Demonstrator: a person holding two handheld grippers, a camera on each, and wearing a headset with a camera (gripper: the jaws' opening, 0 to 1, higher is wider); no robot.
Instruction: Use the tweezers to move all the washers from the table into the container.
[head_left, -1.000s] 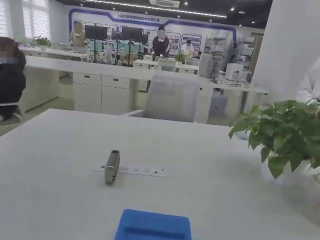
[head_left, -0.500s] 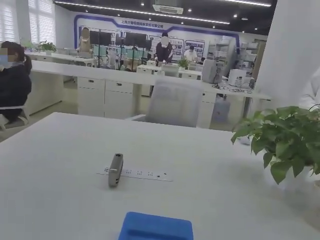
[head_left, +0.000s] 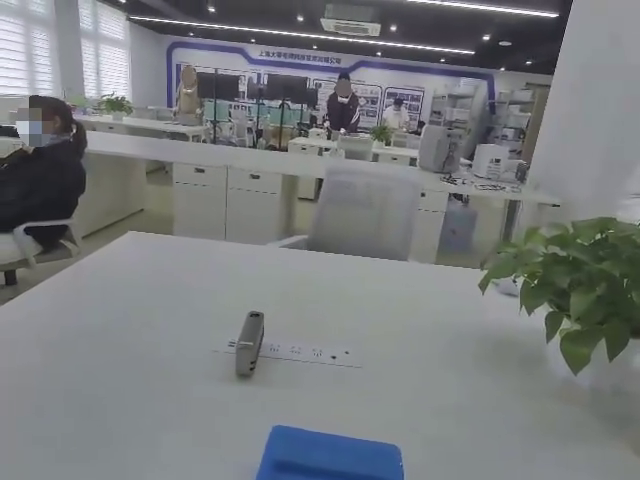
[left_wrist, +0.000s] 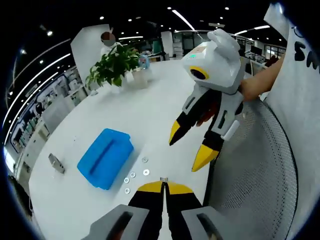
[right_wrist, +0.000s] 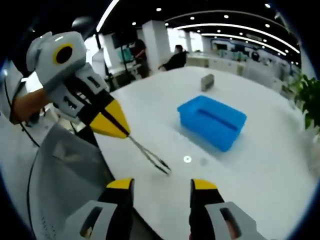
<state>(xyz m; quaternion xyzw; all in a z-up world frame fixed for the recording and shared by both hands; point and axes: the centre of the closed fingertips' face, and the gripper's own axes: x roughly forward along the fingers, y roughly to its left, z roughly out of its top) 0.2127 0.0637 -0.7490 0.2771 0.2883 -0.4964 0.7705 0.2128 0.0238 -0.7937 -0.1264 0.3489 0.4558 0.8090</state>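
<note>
Nearest in the left gripper view, the left hand-held gripper (left_wrist: 161, 186) has its yellow-tipped jaws pressed together. The right gripper view shows why: it is clamped on the tweezers (right_wrist: 147, 152), whose thin arms slant away from its jaw tips down towards the table (right_wrist: 260, 165). Whether the points touch the surface I cannot tell. The right hand-held gripper (right_wrist: 161, 186) has its jaws spread apart with nothing between them. In the left gripper view it hangs above the near table edge, beside a grey mesh chair (left_wrist: 250, 170).

Just beyond the tweezer points, one washer (right_wrist: 187, 159) lies flat on the table, between the tweezers and the blue container (right_wrist: 212, 121). In the left gripper view the washers (left_wrist: 146, 172) form a small loose cluster of about five, close beside the container's near corner, all on the table and none seen inside it. The container is an open rectangular tub, and its rim shows at the bottom of the head view.

Further out, a small grey device (head_left: 249, 343) stands on the table at the end of a flush socket strip (head_left: 300, 352). A leafy plant (head_left: 580, 280) sits to the right, and a grey office chair (head_left: 365, 210) stands at the far edge of the table. Beyond that are long white desks, with a seated person (head_left: 40, 180) at the left
</note>
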